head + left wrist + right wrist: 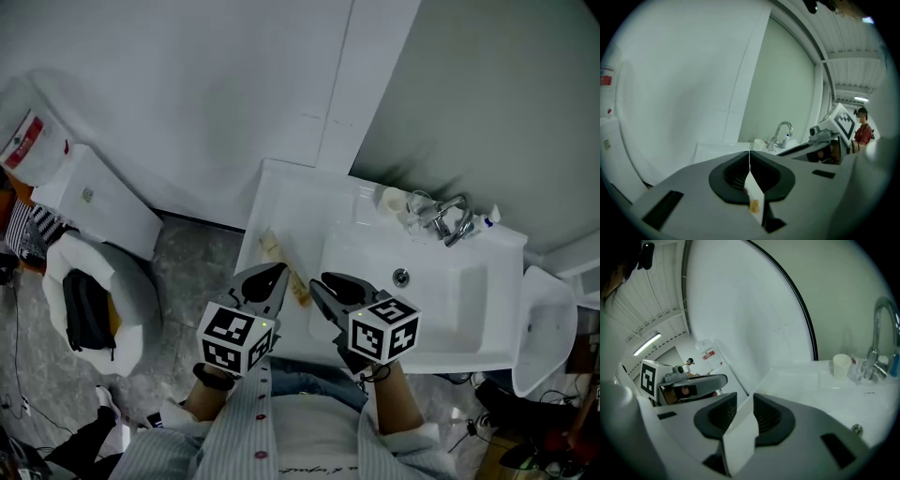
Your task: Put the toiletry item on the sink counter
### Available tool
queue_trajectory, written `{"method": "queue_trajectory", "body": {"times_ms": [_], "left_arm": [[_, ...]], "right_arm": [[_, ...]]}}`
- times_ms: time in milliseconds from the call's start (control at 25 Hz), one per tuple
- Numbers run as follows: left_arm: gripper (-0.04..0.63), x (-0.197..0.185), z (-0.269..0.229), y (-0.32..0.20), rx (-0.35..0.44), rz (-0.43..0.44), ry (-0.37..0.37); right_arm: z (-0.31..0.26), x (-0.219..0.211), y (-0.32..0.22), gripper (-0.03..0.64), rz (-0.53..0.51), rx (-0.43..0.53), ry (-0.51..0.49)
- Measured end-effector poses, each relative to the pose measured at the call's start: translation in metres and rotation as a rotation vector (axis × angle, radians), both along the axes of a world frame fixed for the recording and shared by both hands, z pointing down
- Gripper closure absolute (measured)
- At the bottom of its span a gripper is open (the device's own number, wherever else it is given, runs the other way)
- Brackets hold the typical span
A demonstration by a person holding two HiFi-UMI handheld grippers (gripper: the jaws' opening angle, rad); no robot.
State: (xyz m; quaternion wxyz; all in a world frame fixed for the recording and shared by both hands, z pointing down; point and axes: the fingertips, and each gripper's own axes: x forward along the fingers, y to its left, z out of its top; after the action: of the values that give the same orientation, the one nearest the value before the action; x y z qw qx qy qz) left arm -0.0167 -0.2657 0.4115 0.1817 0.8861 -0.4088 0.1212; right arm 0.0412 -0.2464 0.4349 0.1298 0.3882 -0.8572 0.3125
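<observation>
The toiletry item is a long cream packet (pixel 274 249) with tan marks, over the left part of the white sink counter (pixel 281 202). My left gripper (pixel 278 274) is shut on it; in the left gripper view the packet (pixel 753 192) shows as a thin white edge pinched between the pads of that gripper (pixel 749 157). My right gripper (pixel 323 281) is close beside it on the right. In the right gripper view a flat white part of the packet (pixel 740 437) fills the gap of the right gripper (pixel 745 401) and meets both pads.
The basin (pixel 422 300) lies to the right, with a chrome faucet (pixel 450 220) and a white cup (pixel 392 200) at the back by the wall. A toilet tank (pixel 103 202) and a black bag (pixel 84 309) are on the left, over a grey floor.
</observation>
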Motion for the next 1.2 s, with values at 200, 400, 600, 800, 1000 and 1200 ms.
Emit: {"method": "queue_trajectory", "body": {"times_ms": [200, 400, 600, 800, 1000, 1200], "left_arm": [[0.577, 0.018, -0.034, 0.008, 0.021, 0.02, 0.034], [0.578, 0.041, -0.064, 0.02, 0.06, 0.085, 0.063], [0.577, 0.063, -0.085, 0.032, 0.126, 0.151, 0.046], [0.578, 0.08, -0.102, 0.036, 0.182, 0.2, 0.042], [0.577, 0.088, -0.115, 0.036, 0.2, 0.218, 0.09], [0.577, 0.093, -0.118, 0.034, 0.24, 0.237, 0.068]], "right_arm": [[-0.056, 0.011, 0.004, 0.523, 0.012, 0.143, -0.029], [-0.096, 0.025, 0.012, 0.563, 0.033, 0.243, -0.037], [-0.115, 0.041, 0.019, 0.595, 0.065, 0.308, -0.005], [-0.126, 0.054, 0.026, 0.606, 0.068, 0.338, -0.007], [-0.127, 0.067, 0.027, 0.607, 0.094, 0.344, -0.008], [-0.127, 0.074, 0.025, 0.607, 0.112, 0.345, 0.002]]}}
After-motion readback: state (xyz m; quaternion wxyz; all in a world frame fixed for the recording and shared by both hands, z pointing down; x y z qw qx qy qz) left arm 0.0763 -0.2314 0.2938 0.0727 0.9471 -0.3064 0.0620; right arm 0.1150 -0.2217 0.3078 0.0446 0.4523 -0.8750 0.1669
